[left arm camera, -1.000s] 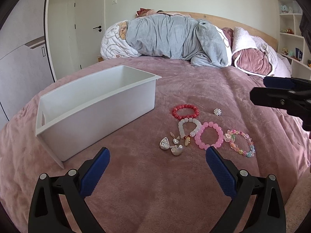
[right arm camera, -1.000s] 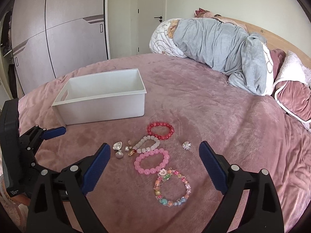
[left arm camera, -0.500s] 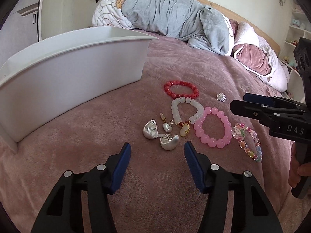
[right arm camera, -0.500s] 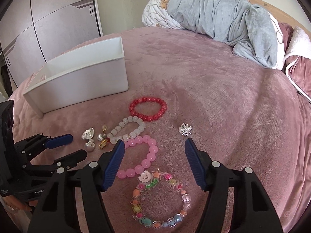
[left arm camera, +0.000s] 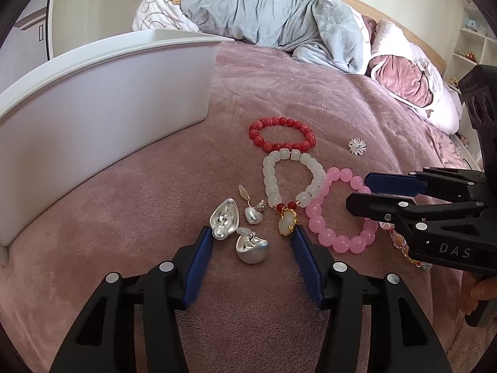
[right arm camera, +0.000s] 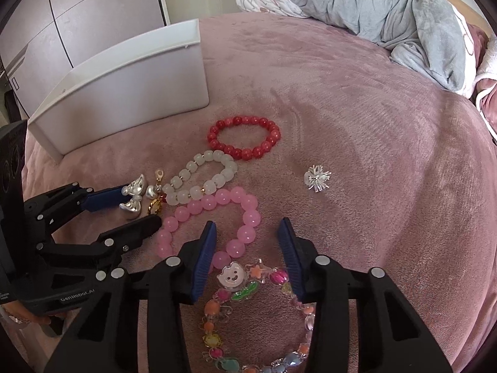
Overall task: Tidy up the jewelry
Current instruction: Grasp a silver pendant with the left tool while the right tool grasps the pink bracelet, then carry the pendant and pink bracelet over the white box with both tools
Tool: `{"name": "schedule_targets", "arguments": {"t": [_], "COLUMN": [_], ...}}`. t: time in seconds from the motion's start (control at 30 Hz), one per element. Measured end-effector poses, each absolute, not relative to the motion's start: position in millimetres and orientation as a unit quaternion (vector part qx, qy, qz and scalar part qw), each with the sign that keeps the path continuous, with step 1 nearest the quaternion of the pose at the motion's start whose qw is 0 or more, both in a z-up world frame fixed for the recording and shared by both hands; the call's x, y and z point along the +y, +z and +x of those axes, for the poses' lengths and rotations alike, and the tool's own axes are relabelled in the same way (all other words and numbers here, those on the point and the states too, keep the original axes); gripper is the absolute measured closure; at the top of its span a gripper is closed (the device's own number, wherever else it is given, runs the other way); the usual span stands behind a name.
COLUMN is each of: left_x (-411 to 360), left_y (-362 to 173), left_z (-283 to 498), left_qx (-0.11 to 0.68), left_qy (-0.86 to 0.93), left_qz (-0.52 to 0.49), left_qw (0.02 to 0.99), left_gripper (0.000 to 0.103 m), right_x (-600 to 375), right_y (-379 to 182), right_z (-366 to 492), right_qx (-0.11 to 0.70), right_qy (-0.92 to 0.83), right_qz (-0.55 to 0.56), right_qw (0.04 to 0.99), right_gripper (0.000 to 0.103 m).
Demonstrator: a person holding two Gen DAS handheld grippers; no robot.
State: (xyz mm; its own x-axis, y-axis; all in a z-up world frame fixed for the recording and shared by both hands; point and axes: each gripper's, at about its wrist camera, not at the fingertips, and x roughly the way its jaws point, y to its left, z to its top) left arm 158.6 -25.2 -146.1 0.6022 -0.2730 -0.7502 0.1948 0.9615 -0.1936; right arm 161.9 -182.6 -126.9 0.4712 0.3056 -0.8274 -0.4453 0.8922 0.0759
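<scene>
On the pink bedspread lie a red bead bracelet (left arm camera: 282, 133), a white bead bracelet (left arm camera: 290, 180), a pink bead bracelet (left arm camera: 338, 209), a colourful charm bracelet (right arm camera: 257, 310), silver heart earrings (left arm camera: 251, 247) and a small silver brooch (left arm camera: 357, 146). My left gripper (left arm camera: 252, 242) is open, its jaws either side of the silver earrings. My right gripper (right arm camera: 247, 239) is open, low over the near part of the pink bracelet (right arm camera: 214, 220) and the top of the charm bracelet. A white box (left arm camera: 102, 102) stands left of the jewelry.
A grey duvet (left arm camera: 273, 15) and pillows (left arm camera: 410, 80) are piled at the head of the bed. Wardrobe doors (right arm camera: 77, 15) stand beyond the box (right arm camera: 124, 84). The right gripper shows in the left wrist view (left arm camera: 372, 195), close beside the pink bracelet.
Both grippers have come down and forward to the jewelry and narrowed their jaws. The left now straddles the silver earrings; the right hovers at the pink and charm bracelets.
</scene>
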Motion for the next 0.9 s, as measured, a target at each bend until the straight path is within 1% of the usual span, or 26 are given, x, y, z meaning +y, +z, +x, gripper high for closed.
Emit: {"name": "schedule_targets", "arguments": {"t": [0.03, 0.1, 0.13, 0.17, 0.2, 0.37, 0.47, 0.6, 0.73, 0.9], "left_x": [-24, -20, -18, -17, -15, -9, -1, 10, 27, 53], "left_y": [-147, -147, -147, -147, -147, -142, -138, -129, -111, -71], "left_z": [159, 159, 159, 159, 158, 145, 131, 111, 95, 75], "left_qx": [0.426, 0.427, 0.428, 0.429, 0.430, 0.428, 0.427, 0.424, 0.415, 0.395], "left_qy": [-0.131, -0.135, -0.137, -0.137, -0.138, -0.135, -0.134, -0.132, -0.125, -0.122], "left_qz": [-0.051, -0.063, -0.069, -0.072, -0.074, -0.077, -0.086, -0.073, -0.057, -0.016], "left_qw": [0.894, 0.892, 0.891, 0.890, 0.889, 0.890, 0.890, 0.893, 0.900, 0.910], "left_gripper": [0.056, 0.070, 0.073, 0.080, 0.080, 0.080, 0.080, 0.080, 0.080, 0.080], "right_x": [-182, -183, -184, -185, -186, -193, -194, -196, -195, -193], "right_y": [-127, -127, -126, -126, -124, -119, -113, -102, -93, -68], "right_z": [162, 162, 162, 162, 163, 162, 157, 149, 144, 135], "right_qx": [0.466, 0.466, 0.467, 0.467, 0.468, 0.468, 0.460, 0.444, 0.439, 0.413], "right_qy": [0.225, 0.227, 0.228, 0.227, 0.227, 0.225, 0.225, 0.226, 0.224, 0.240], "right_qz": [-0.072, -0.067, -0.065, -0.061, -0.055, -0.030, -0.027, -0.023, -0.022, 0.002], "right_qw": [0.853, 0.852, 0.852, 0.853, 0.853, 0.854, 0.859, 0.867, 0.870, 0.879], "right_gripper": [0.073, 0.079, 0.080, 0.084, 0.087, 0.087, 0.091, 0.091, 0.091, 0.091]}}
